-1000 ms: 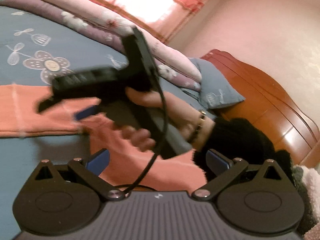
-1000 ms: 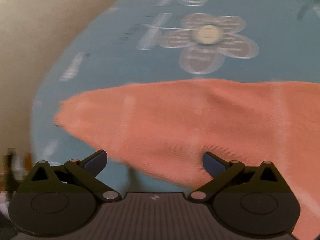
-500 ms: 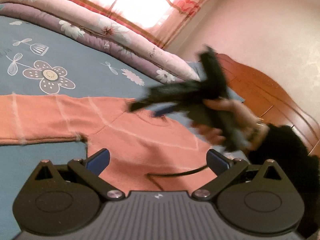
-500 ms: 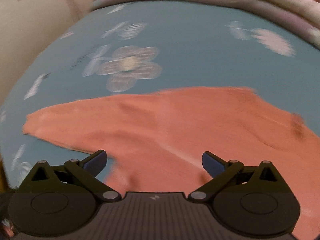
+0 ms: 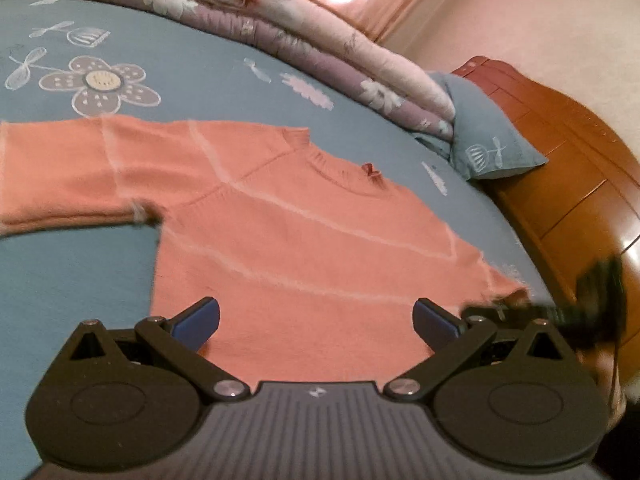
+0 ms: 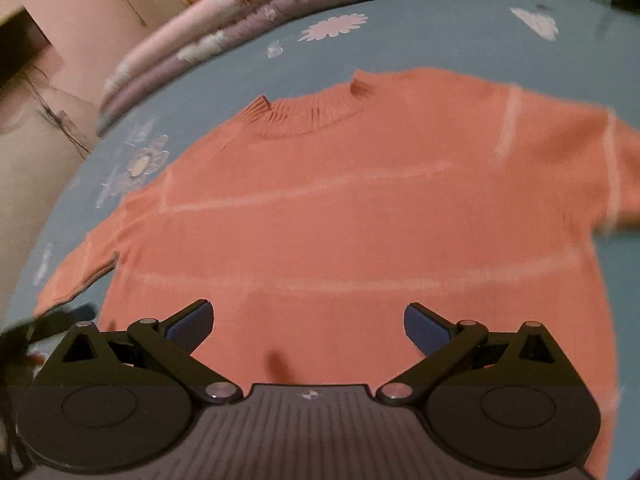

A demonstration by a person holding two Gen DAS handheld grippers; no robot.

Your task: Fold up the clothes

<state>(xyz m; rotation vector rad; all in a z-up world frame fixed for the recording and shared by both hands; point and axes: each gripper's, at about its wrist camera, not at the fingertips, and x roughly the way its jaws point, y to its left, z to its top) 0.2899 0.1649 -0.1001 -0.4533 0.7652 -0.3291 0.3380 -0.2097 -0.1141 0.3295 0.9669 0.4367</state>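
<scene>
Fingers (image 5: 200, 320) of the left gripper (image 5: 316, 318) and of the right gripper (image 6: 308, 322) stand spread wide, holding nothing, above the lower body of an orange knit sweater (image 6: 360, 208). It lies flat and face up on a blue flowered bedspread (image 5: 192, 68), both sleeves out to the sides, ribbed collar (image 6: 304, 114) toward a rolled floral quilt (image 5: 304, 46). Soft, light and limp, the knit would likely sag and stretch if lifted by one point; a cuff, shoulder seam or hem corner looks the surest hold. A pillow (image 5: 484, 140) and wooden headboard (image 5: 560, 184) stand at one side, under a bright curtained window.
</scene>
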